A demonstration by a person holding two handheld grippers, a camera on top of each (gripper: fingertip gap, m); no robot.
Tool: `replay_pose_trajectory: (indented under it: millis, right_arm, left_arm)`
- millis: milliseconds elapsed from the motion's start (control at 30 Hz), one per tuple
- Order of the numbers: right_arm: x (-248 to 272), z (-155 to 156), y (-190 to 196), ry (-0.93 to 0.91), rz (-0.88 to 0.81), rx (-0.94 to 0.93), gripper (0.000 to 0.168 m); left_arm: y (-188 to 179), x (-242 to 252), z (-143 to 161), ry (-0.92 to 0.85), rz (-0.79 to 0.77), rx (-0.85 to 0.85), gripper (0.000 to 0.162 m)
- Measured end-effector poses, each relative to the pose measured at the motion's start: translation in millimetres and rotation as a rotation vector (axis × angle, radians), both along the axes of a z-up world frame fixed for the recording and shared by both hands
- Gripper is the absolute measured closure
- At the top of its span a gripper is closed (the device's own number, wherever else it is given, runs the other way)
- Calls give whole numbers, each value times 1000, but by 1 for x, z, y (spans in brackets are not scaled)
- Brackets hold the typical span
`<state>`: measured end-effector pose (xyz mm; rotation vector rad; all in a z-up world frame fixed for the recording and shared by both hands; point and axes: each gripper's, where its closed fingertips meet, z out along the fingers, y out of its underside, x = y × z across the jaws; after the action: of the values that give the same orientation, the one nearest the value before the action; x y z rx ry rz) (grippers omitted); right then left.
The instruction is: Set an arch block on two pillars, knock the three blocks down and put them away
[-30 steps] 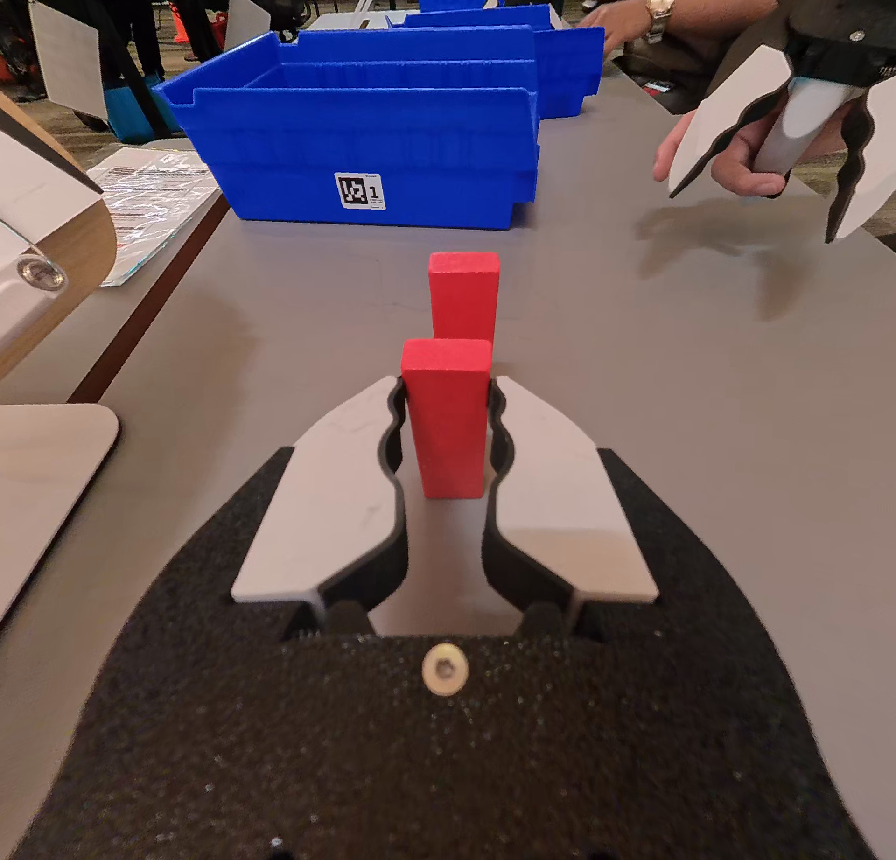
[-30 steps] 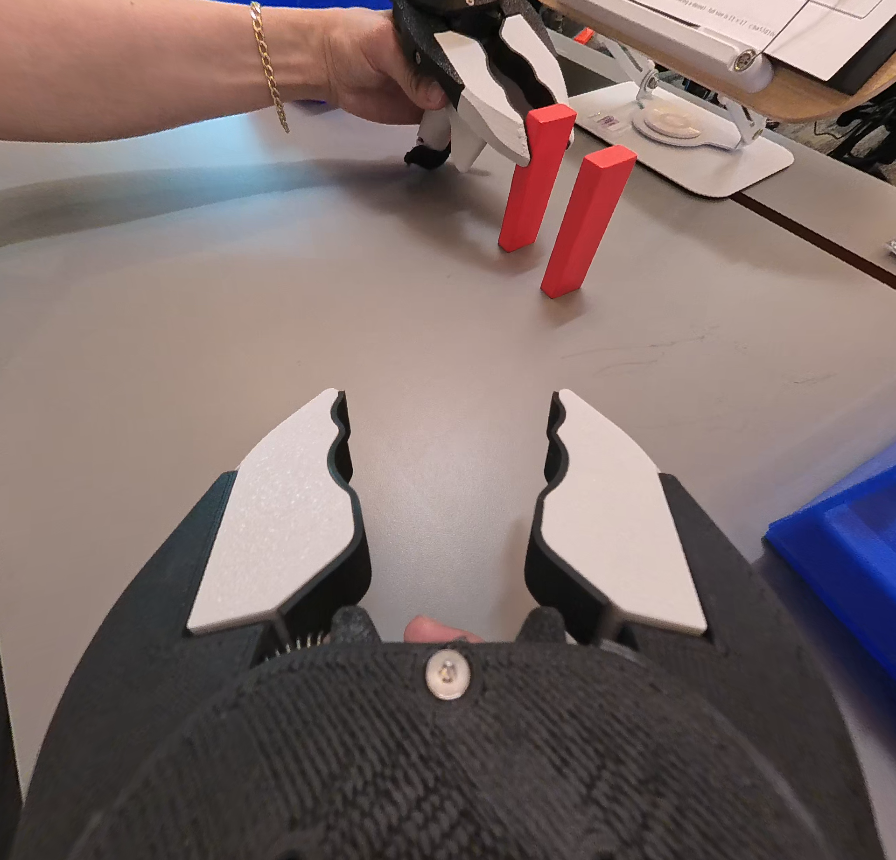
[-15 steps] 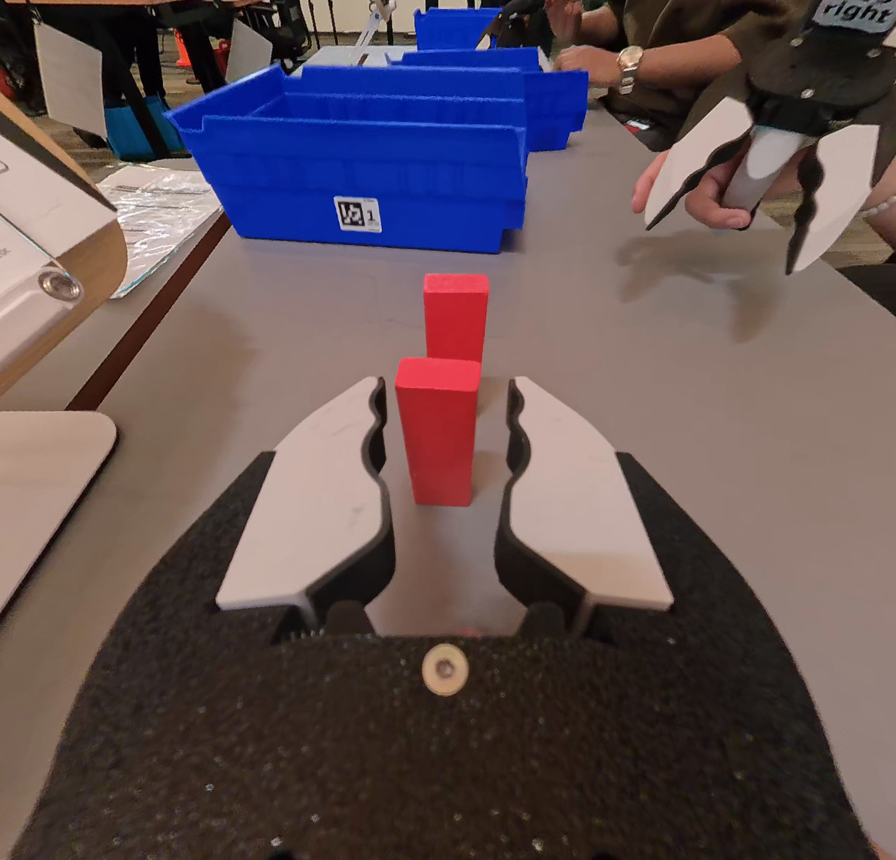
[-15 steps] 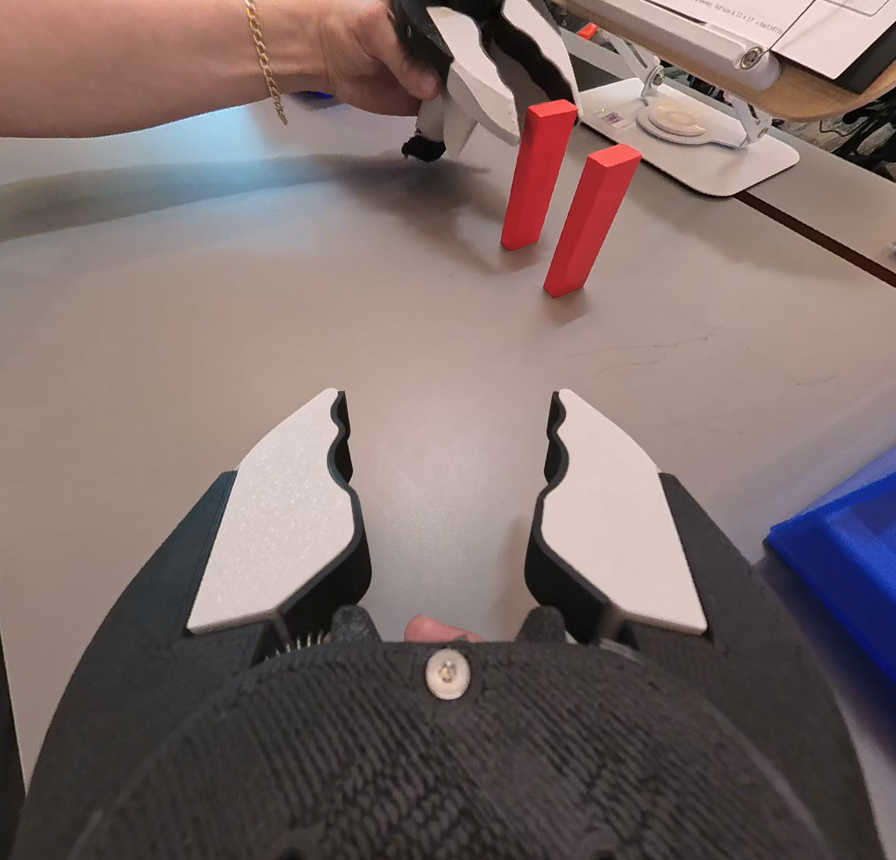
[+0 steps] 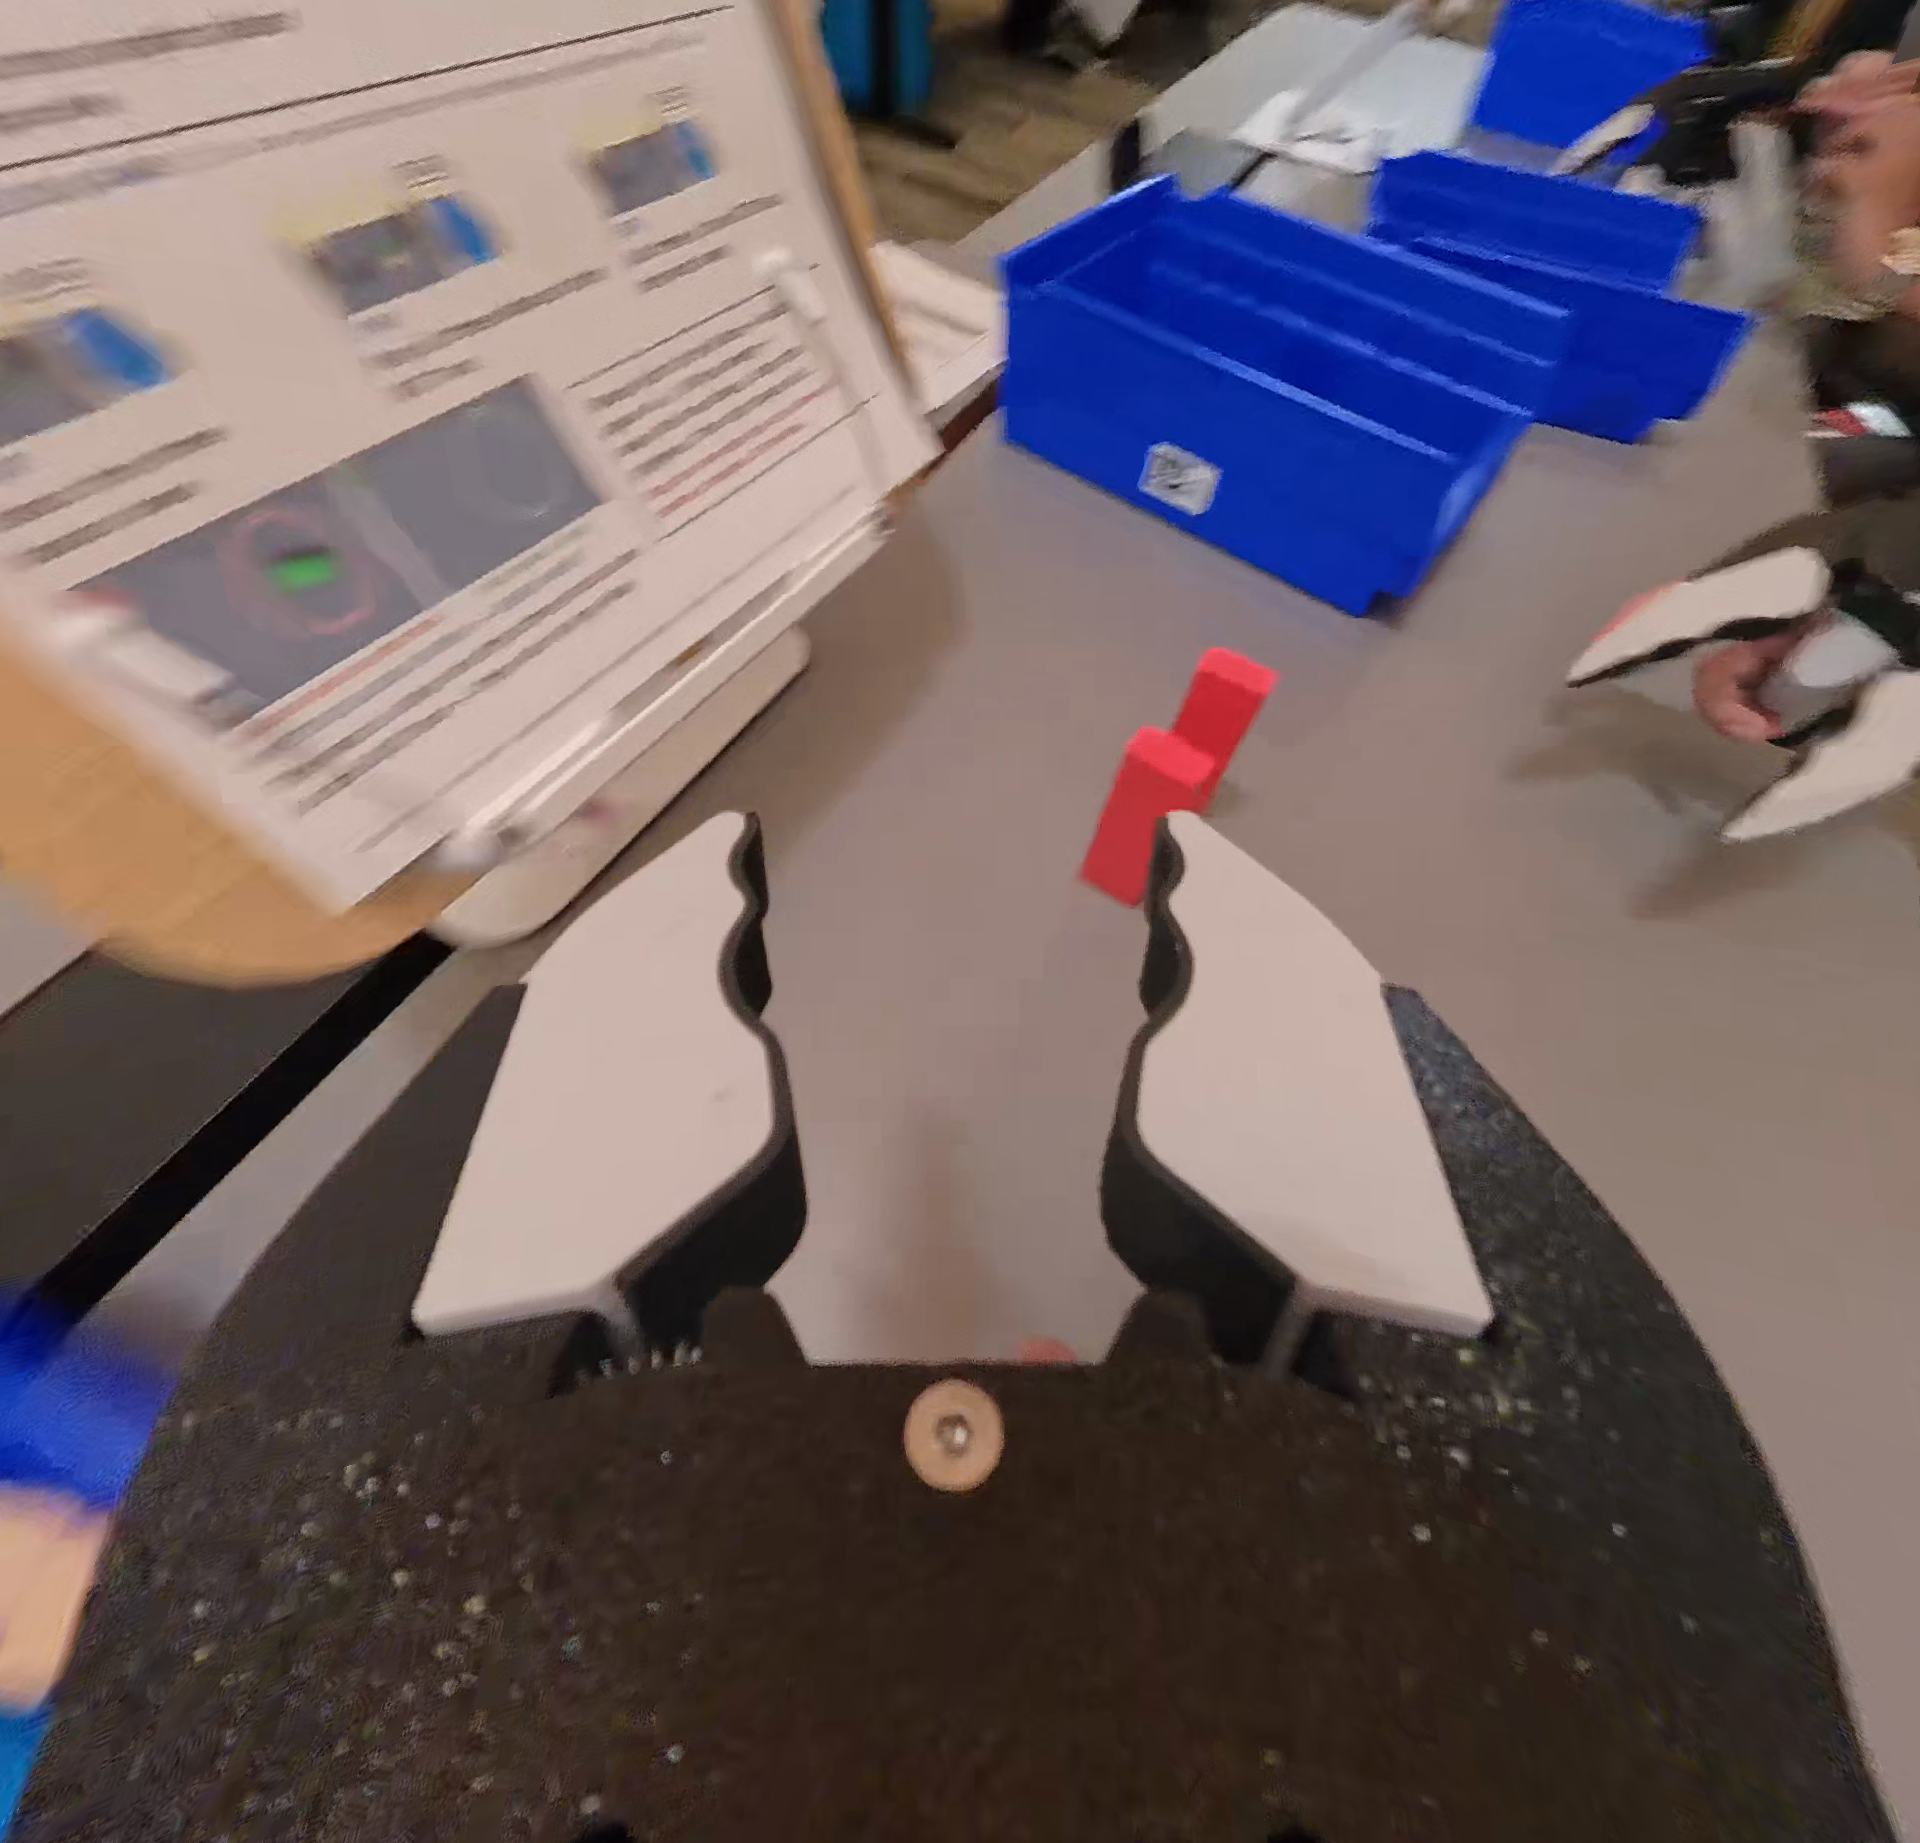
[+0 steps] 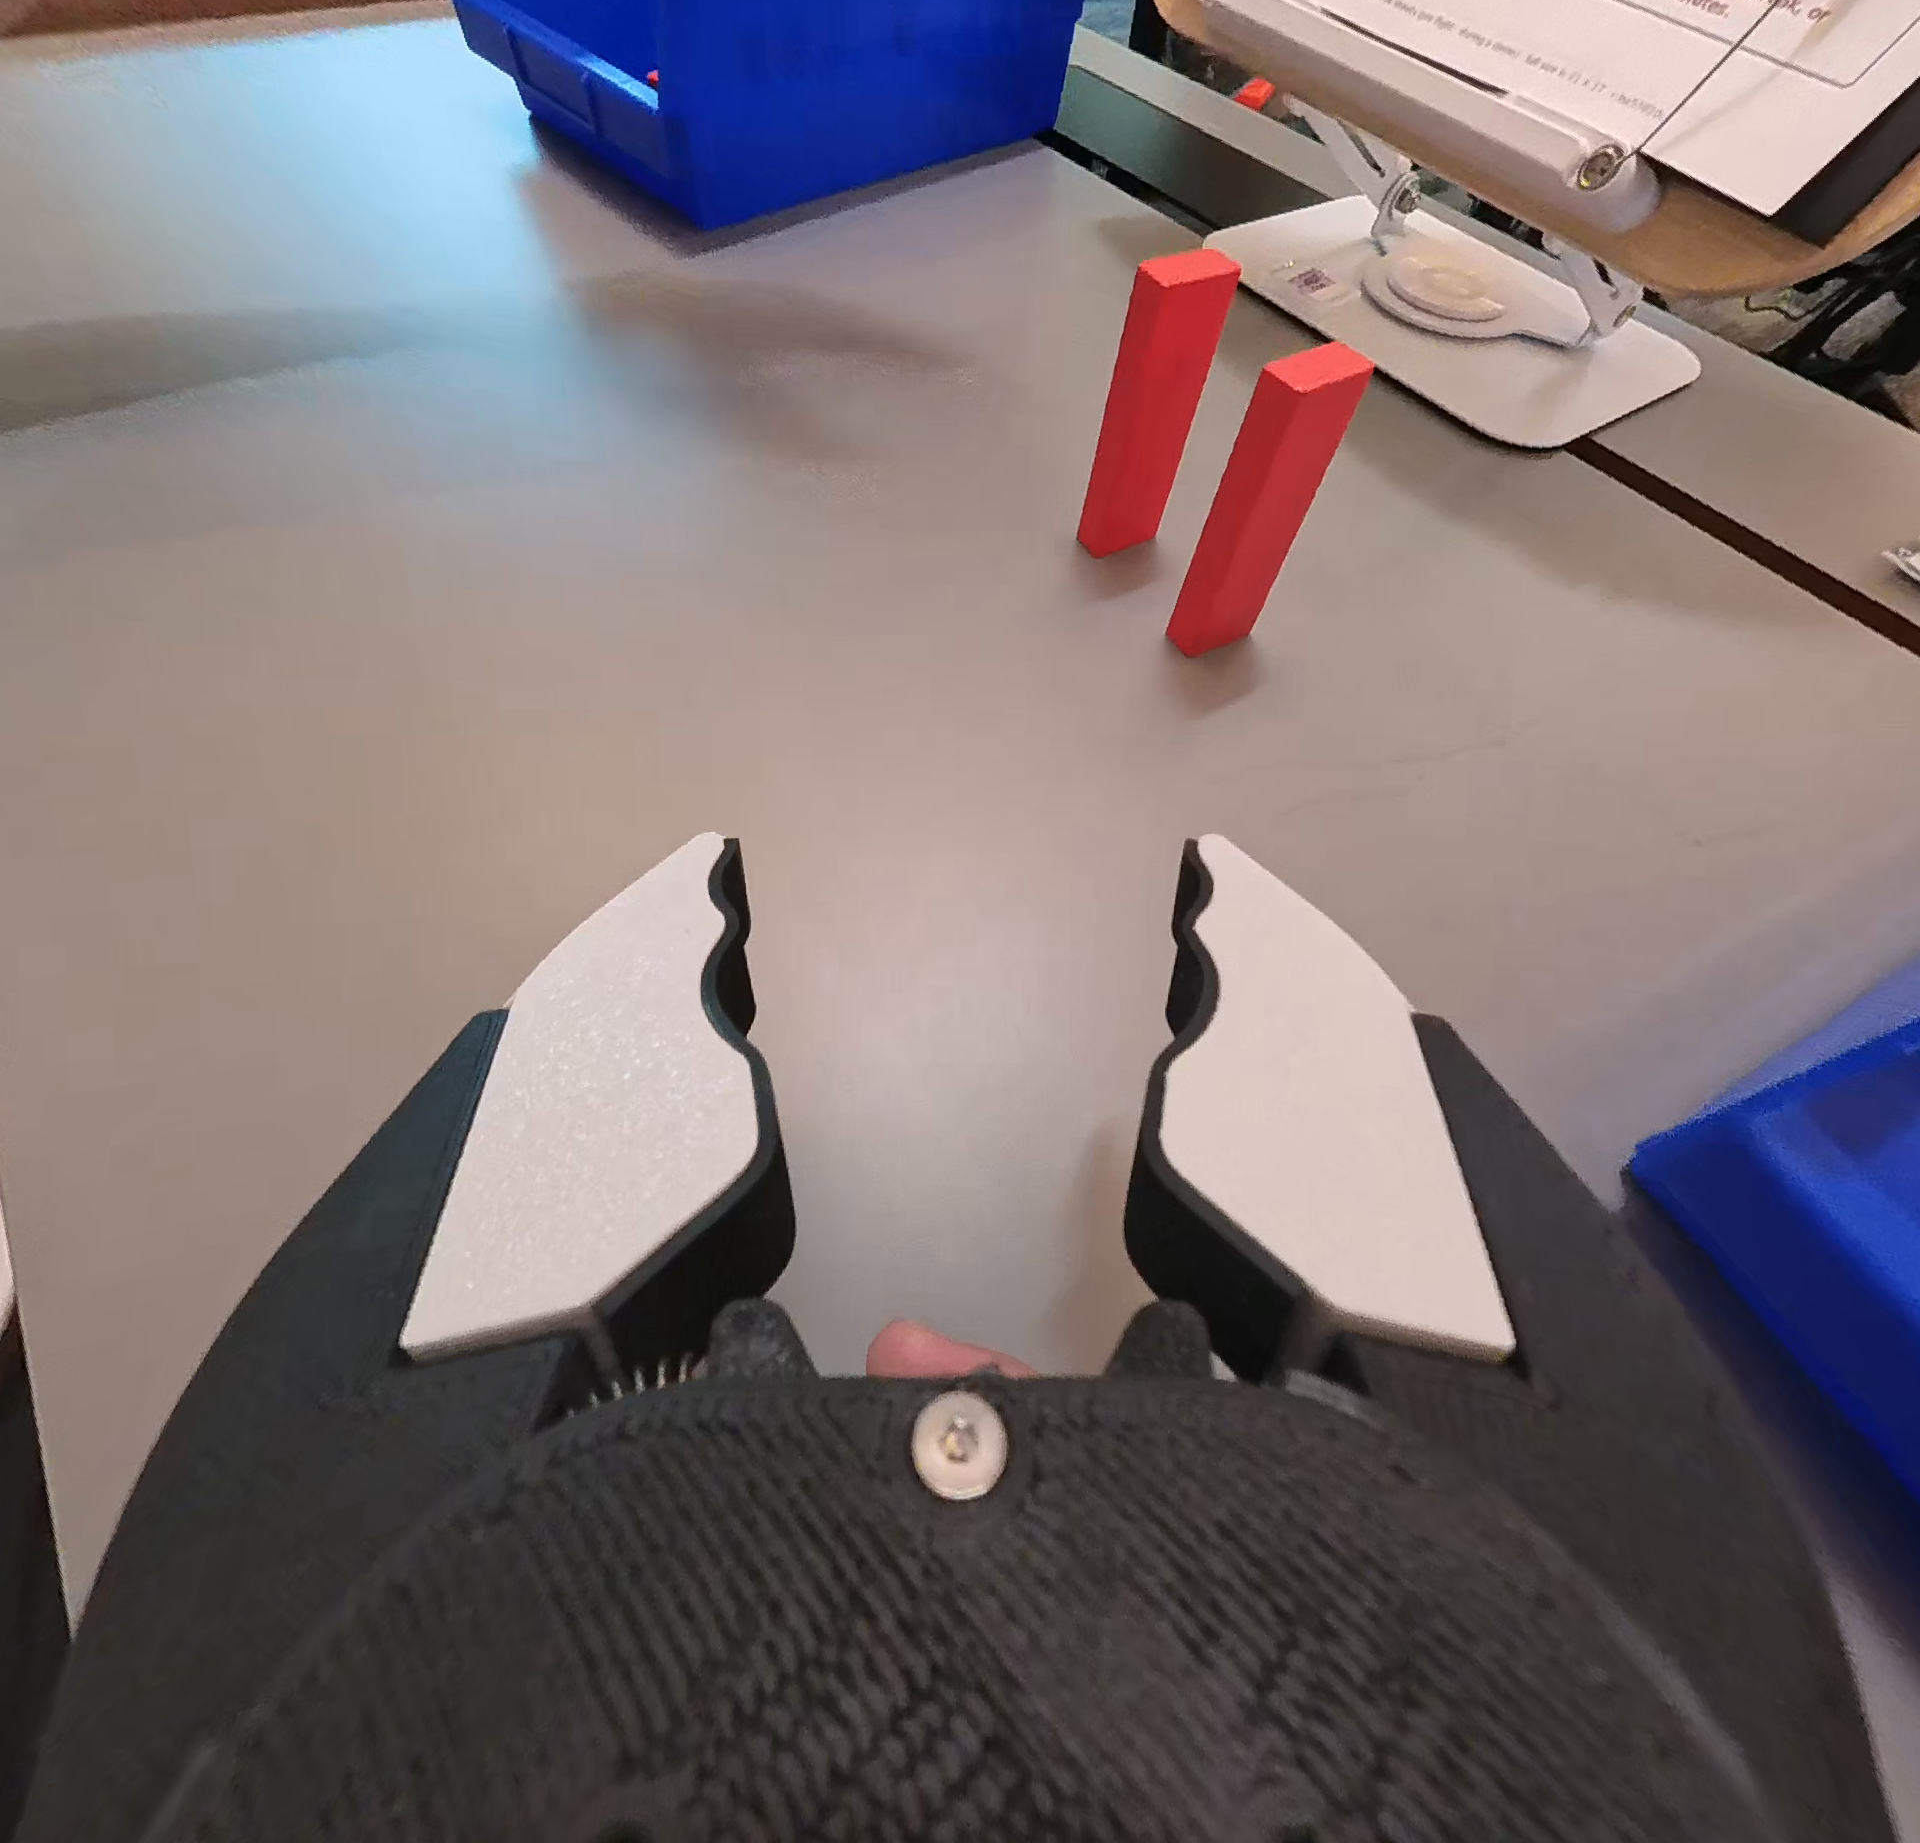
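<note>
Two red blocks stand upright side by side on the grey table (image 6: 520, 598). In the left wrist view the nearer block (image 5: 1138, 817) is just beyond my right fingertip and the farther block (image 5: 1221, 702) is behind it. My left gripper (image 5: 956, 837) is open and empty, drawn back from the blocks. In the right wrist view the same blocks show as a left one (image 6: 1153, 401) and a right one (image 6: 1262, 500), ahead and to the right of my right gripper (image 6: 961, 853), which is open and empty. The right gripper also shows in the left wrist view (image 5: 1766, 692), held by a hand.
A tilted document stand with printed sheets (image 5: 416, 339) on a white base (image 6: 1455, 339) stands close beside the blocks. A blue bin (image 5: 1278, 411) sits beyond them, seen also in the right wrist view (image 6: 779, 58). Another blue bin (image 6: 1808, 1201) is at my right gripper's right. The left gripper's tips are roughly 35 centimeters from the right gripper's.
My left gripper opened, let go of the nearer red block, then pulled back and swung left, leaving the right wrist view. The block stays upright. My right gripper has barely moved.
</note>
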<state>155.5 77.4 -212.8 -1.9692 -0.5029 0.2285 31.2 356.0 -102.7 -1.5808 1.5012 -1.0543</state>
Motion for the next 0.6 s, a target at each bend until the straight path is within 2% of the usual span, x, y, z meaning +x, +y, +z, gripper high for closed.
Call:
replay_pose_trajectory:
  millis: [167,267,367,467,600]
  right_arm:
    - [-3,1,4,7,2,5,89]
    - [-5,0,5,11,2,-1,89]
    - [-7,0,4,6,5,-2,89]
    - [-8,-1,5,5,4,-7,89]
    - [-10,-1,7,14,1,-4,89]
  left_arm:
    - [86,-80,9,203,381,16,94]
    - [122,-133,-12,398,577,-106,94]
    - [130,-188,-59,706,699,-328,93]
    - [123,-220,-103,938,725,-508,92]
    - [115,-224,-142,1004,731,-706,93]
